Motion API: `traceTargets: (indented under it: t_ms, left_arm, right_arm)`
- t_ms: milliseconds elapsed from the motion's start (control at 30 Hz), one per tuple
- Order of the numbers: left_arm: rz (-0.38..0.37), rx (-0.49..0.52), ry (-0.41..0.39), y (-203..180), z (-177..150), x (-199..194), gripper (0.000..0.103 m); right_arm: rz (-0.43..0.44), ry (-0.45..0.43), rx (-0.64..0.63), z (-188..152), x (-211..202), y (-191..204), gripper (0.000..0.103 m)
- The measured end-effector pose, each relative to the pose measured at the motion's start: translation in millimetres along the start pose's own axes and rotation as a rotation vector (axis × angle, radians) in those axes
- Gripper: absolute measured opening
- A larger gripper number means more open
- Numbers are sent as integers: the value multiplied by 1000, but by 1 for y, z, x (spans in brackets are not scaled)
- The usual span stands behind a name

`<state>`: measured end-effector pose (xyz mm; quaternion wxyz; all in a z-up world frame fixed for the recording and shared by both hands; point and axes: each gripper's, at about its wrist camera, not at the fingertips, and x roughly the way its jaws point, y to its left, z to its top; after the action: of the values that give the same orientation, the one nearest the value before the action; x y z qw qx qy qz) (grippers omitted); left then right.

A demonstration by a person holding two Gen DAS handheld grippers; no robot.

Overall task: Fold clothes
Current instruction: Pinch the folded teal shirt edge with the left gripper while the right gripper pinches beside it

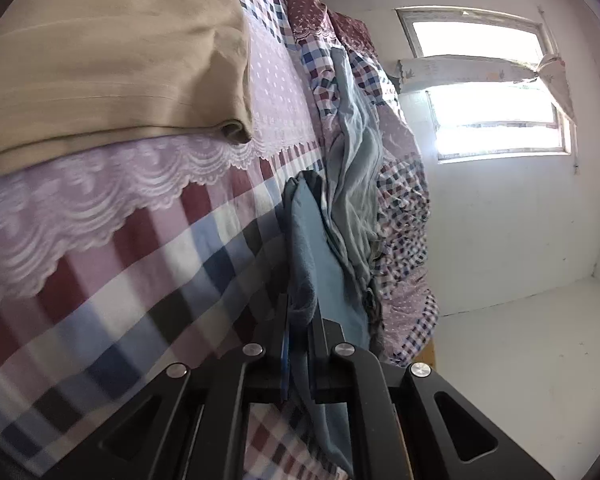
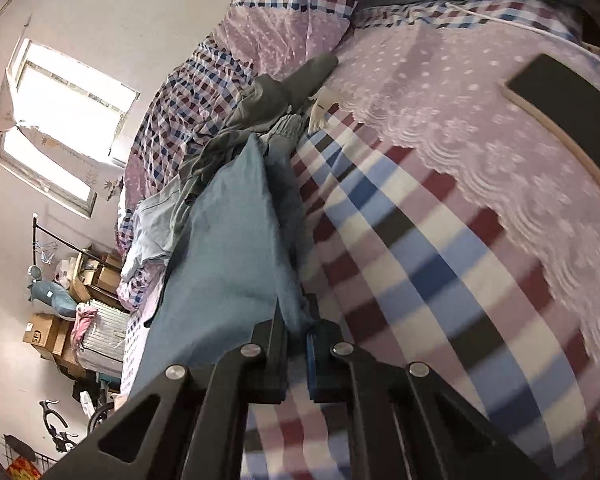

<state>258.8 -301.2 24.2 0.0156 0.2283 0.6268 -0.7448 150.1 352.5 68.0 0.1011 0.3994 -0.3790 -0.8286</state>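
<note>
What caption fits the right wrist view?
Right tongs shut on blue garment, lifting it over the checked bedsheet.

Daylit, fisheye-warped, motion-smeared.
Overexposed white-framed window (image 1: 496, 92) glares beyond the fingers; the plaid cotton bedsheet (image 2: 440, 272) beside them blurs (edges vignetted).

Blue garment (image 1: 320, 248) – lifted off bed, edge pinched.

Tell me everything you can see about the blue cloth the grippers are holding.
The blue cloth is a plain, matte, soft woven-looking garment, creased and partly doubled over. It hangs lifted above the checked bedsheet, pinched at an edge by the left gripper and the right gripper, beside a heap of grey clothes.
</note>
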Motion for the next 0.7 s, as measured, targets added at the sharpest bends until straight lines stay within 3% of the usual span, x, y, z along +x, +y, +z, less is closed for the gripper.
traceTargets:
  t_ms: [200, 500, 700]
  left_arm:
    - [-10, 9, 14, -1, -17, -34, 5]
    - [-28, 46, 15, -13, -46, -97, 5]
    - [16, 68, 8, -14, -55, -113, 5]
  right_arm:
    - [29, -18, 73, -17, -43, -16, 5]
    - [52, -29, 87, -36, -111, -19, 5]
    - [21, 14, 97, -48, -124, -30, 5]
